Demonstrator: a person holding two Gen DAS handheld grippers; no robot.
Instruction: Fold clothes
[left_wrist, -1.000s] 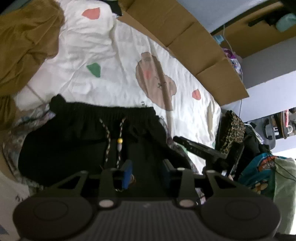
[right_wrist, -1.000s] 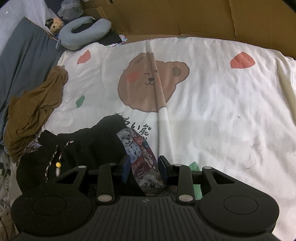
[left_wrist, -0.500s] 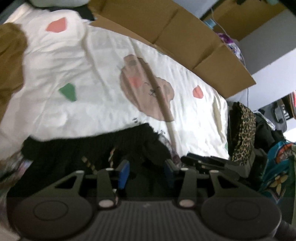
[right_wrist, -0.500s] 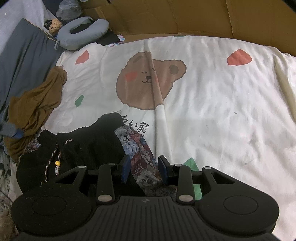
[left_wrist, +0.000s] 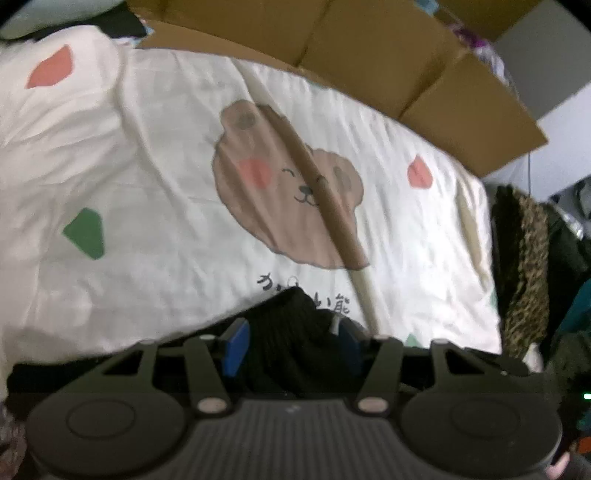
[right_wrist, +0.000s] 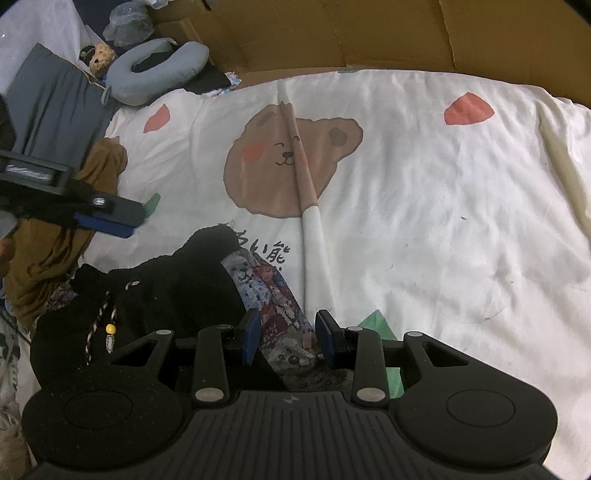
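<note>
Through your left wrist camera, your left gripper (left_wrist: 291, 345) is hovering with fingers spread around a peak of the black shorts (left_wrist: 295, 332) near the bed's (left_wrist: 155, 192) front edge. Through the right, your right gripper (right_wrist: 289, 339) is straddling the patterned garment (right_wrist: 273, 299), fingers apart; you are setting up the fold, so close both next, the shorts' waistband lying along that edge.

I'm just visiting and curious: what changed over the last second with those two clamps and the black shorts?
The left gripper lifted and swung toward the bear sheet, its jaws open, holding nothing; it now appears in the right wrist view. The right gripper stayed open over the patterned cloth. The black shorts barely shifted.
</note>
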